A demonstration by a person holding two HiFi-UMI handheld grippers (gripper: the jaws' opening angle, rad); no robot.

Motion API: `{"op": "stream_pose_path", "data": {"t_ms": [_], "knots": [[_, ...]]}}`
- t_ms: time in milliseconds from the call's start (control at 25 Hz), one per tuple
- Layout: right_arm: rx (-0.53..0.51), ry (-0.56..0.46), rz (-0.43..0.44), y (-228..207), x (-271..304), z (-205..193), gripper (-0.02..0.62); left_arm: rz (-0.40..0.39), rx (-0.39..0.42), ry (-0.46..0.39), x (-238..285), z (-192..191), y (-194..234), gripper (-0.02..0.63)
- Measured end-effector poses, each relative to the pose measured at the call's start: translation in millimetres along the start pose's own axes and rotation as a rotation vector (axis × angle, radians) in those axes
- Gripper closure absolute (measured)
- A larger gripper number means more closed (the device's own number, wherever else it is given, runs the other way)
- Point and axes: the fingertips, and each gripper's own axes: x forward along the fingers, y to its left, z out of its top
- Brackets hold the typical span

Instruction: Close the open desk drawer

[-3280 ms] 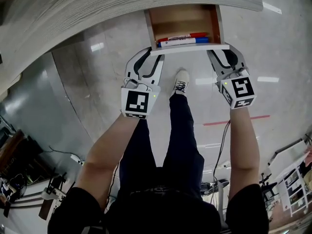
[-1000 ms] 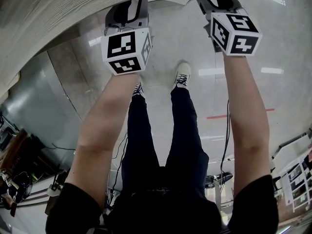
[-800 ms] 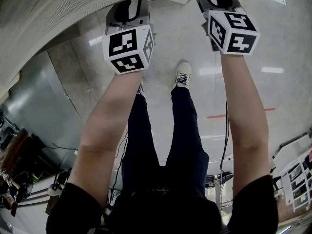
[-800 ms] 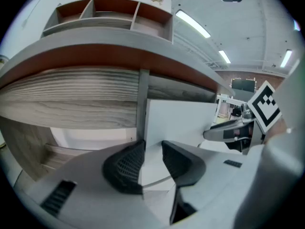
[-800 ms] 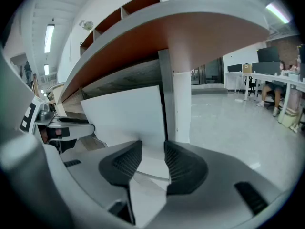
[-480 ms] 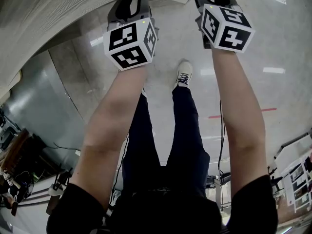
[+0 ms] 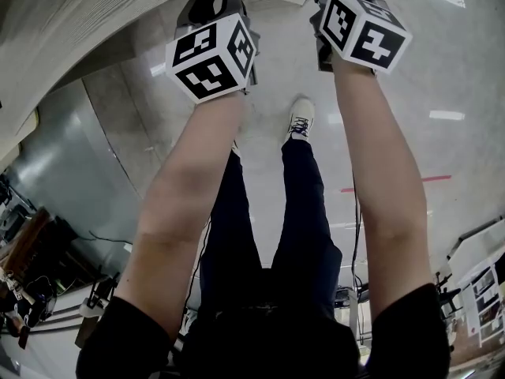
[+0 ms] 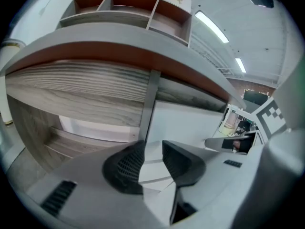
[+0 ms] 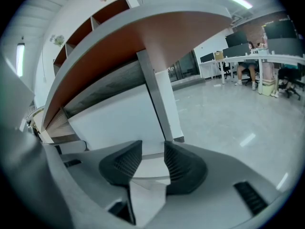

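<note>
While the white flat-fronted desk drawer (image 8: 190,123) sits seemingly pushed in under the grey wood-grain desk (image 7: 79,22), I'd judge it rigid and easy-sliding, best pressed on its flat face. The left gripper (image 8: 152,159) and right gripper (image 9: 152,163) hover close, jaws spread, holding nothing.

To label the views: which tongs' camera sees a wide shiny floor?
The right tongs: floor and office desks lie beyond them; the left tongs face the wood-grain panel.

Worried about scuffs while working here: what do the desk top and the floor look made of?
Desk top: probably laminated board, matte, with an even grey wood-grain print; its underside is plain reddish-brown. Floor: likely polished stone or tile, glossy, since it shows sharp bright reflections.
</note>
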Motion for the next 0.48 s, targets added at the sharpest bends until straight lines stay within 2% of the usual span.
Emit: {"op": "stream_pose_path", "data": {"t_ms": [80, 120, 160, 200, 240, 360, 480], "knots": [[-0.003, -0.001, 0.02, 5, -5, -5, 0.456, -0.011, 0.004, -0.004, -6, -2, 5, 0.482], [0.001, -0.006, 0.046, 9, -9, -11, 0.498, -0.026, -0.005, -0.007, -12, -7, 5, 0.493], [0.011, -0.016, 0.084, 14, -14, -17, 0.571, -0.051, -0.018, -0.006, -19, -13, 2, 0.53], [0.025, -0.029, 0.126, 21, -22, -24, 0.578, -0.086, -0.029, -0.002, -27, -21, -3, 0.577], [0.042, -0.037, 0.165, 27, -30, -31, 0.578, -0.127, -0.031, 0.006, -36, -28, -12, 0.594], [0.098, -0.027, 0.246, 39, -61, -47, 0.578, -0.259, 0.016, 0.034, -64, -44, -48, 0.595], [0.142, -0.014, 0.314, 70, -90, -61, 0.578, -0.399, 0.113, 0.06, -108, -58, -67, 0.594]]}}
